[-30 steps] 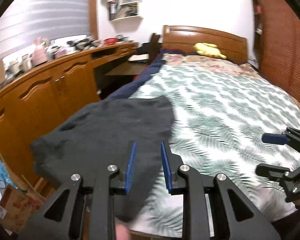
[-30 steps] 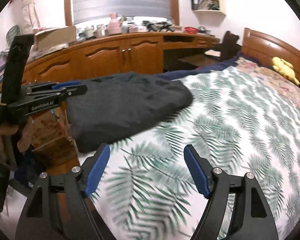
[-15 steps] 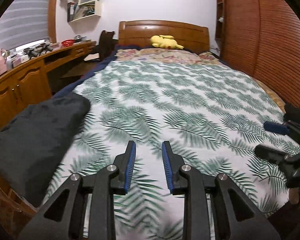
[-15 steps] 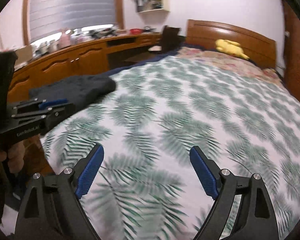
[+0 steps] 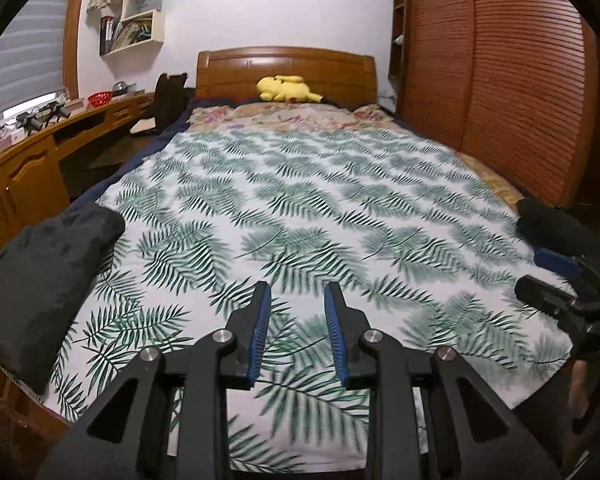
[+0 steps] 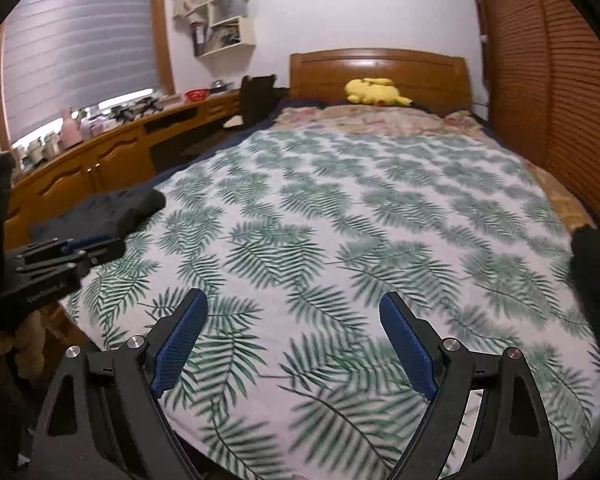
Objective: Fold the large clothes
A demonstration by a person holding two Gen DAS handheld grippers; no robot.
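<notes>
Clothes (image 5: 40, 280), dark and folded, lay at the bed's (image 5: 300, 200) left edge while the left gripper (image 5: 296, 336) hung narrowly parted and empty and the right gripper (image 6: 296, 344), empty, was opening, so fetching the next garment (image 6: 596, 264) seemingly came next.

Home bedroom: bed (image 5: 300, 208), wardrobe (image 5: 500, 80).

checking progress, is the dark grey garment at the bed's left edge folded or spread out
Folded: the dark grey garment lies as a compact thick rectangular bundle with rounded doubled edges on the leaf-print bedspread, no sleeves showing.
</notes>
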